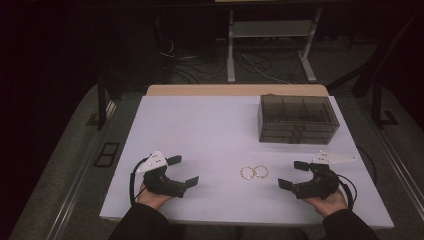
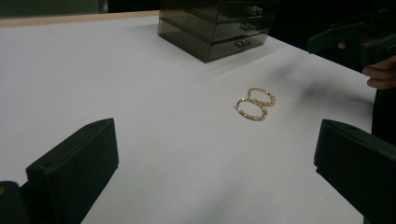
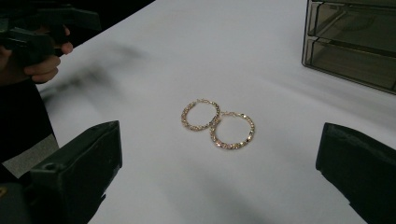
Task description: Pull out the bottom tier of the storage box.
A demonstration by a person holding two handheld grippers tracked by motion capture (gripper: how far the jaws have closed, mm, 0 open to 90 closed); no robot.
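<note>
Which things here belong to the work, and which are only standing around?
Belong to the work:
- two gold hoop earrings, lying side by side between the grippers
- left gripper, open
- right gripper, open

Only around:
- smoky drawer box, drawers closed
- white table

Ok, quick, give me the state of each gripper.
Left gripper: open, holding nothing.
Right gripper: open, holding nothing; the two gold hoop earrings lie untouched on the white table.

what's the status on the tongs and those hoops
Left tongs open, empty. Right tongs open, empty. Two gold hoops flat on the table, touching, between them. Nothing blocking.
</note>
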